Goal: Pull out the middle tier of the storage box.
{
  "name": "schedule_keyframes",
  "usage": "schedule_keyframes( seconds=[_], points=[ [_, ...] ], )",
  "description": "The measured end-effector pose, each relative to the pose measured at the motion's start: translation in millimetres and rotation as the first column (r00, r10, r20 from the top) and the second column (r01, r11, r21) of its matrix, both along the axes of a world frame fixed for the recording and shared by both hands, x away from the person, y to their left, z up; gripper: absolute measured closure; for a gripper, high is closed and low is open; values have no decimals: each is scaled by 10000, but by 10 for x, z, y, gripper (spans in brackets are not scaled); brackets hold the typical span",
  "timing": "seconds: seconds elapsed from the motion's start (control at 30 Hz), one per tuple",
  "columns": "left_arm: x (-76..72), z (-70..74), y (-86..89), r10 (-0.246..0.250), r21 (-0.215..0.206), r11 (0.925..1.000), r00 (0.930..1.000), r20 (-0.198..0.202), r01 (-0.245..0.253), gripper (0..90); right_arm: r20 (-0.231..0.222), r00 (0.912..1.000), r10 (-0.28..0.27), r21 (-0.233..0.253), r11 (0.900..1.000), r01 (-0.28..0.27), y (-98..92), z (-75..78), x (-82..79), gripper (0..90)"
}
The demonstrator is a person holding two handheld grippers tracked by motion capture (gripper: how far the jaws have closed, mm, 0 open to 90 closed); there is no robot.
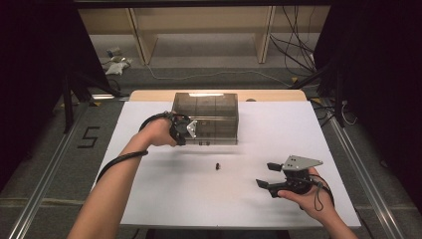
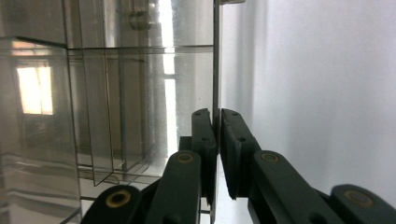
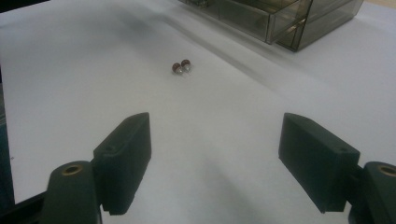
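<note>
At the far middle of the white table top (image 1: 164, 194) stands a smoky transparent plastic organiser box with small compartments (image 1: 211, 112). The left gripper (image 1: 185, 130) is pressed against the box's near left corner, held in the person's left hand (image 1: 158, 132). In the left gripper view its two black jaws stand almost closed, pinching a thin clear edge of the box (image 2: 215, 65) between their pads; the compartment walls lie to the left of that edge and the white surface to the right.

Near the right side of the table, the right gripper (image 1: 266, 175) lies low over the surface in the person's right hand (image 1: 311, 196), a grey three-cornered plate on its top. Its jaws are spread wide and hold nothing. They point left towards a pair of small round reddish-brown beads (image 1: 217, 165) lying on the bare white surface, near the middle and just in front of the box. In the right gripper view the beads (image 3: 181, 67) touch each other, well ahead of the open jaws, with the box (image 3: 280, 18) beyond them.
</note>
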State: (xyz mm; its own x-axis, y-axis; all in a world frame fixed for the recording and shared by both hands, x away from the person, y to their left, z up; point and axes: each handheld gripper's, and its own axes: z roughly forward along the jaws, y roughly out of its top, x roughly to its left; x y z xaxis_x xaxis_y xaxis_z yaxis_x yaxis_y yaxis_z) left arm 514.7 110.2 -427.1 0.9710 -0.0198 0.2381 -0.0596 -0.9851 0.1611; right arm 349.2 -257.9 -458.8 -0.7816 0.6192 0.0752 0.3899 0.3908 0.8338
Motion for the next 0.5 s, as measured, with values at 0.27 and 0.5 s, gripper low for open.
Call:
schedule_keyframes(
  seconds=[0.27,0.5],
  points=[
    [-19,9,11,-101,4,9999,9999,-96,101,846,-24,10000,2,-10,10000,-3,-3,-1,4,262],
    [-23,13,36,-142,51,9999,9996,-260,144,847,-33,10000,-14,10,10000,14,1,-5,7,262]
  ],
)
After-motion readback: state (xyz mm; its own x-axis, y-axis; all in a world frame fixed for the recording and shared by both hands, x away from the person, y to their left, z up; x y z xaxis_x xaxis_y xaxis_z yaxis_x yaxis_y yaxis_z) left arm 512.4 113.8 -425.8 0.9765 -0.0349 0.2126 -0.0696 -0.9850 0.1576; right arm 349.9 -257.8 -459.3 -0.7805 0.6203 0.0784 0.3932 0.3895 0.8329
